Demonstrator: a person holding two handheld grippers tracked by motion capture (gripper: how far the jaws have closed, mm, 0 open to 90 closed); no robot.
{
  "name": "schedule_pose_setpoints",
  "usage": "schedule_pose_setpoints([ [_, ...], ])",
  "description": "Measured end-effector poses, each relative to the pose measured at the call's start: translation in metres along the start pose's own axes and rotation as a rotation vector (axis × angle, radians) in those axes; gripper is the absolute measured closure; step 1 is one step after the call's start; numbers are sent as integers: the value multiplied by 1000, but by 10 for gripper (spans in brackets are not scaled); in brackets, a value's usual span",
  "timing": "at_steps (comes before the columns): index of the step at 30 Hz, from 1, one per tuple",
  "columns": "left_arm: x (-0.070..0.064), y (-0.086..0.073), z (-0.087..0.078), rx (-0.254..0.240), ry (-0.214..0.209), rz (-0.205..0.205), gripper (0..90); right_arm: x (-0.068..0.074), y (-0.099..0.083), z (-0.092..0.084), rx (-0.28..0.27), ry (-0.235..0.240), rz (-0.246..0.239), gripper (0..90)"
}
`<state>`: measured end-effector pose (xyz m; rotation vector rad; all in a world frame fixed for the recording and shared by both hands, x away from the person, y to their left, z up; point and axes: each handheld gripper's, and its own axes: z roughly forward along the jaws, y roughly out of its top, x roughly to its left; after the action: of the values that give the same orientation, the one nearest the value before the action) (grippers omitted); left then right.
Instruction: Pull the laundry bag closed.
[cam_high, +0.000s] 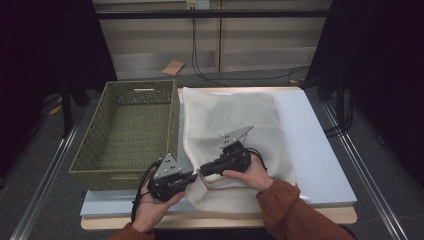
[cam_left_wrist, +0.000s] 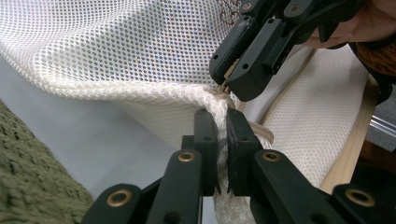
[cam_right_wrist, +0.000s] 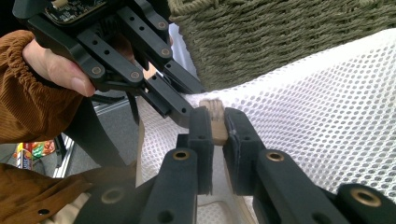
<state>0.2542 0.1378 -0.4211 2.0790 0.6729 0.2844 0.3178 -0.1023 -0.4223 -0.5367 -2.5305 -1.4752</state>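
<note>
Two grippers on one white mesh bag (cam_high: 235, 130)
Left gripper (cam_left_wrist: 222, 140) pinches bunched mesh — right gripper (cam_right_wrist: 218, 127) clamps the tan edge strip (cam_right_wrist: 215, 122).

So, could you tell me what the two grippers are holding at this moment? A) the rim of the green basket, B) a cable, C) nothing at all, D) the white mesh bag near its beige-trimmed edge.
D: the left gripper pinches bunched mesh of the white mesh bag, and the right gripper clamps its beige trim.

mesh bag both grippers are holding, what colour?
White, or off-white, mesh bag with a beige trim; clearest in the left gripper view.
</note>
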Motion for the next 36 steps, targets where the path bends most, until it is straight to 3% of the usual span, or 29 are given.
schedule_pose_setpoints([
  [8,1,0,-6,-38,6,-18,867,4,1,1,-9,-25,-9,828],
  [17,3,1,-8,-44,0,-19,868,5,1,1,-13,-36,-14,828],
  [25,3,3,-10,-66,-7,-44,869,6,1,0,-4,-35,-27,829],
  [32,3,4,-12,-68,-8,-42,869,8,1,-1,-4,-43,-34,829],
  [36,-1,5,-15,-74,10,-16,869,8,1,-1,-7,-38,-37,829],
])
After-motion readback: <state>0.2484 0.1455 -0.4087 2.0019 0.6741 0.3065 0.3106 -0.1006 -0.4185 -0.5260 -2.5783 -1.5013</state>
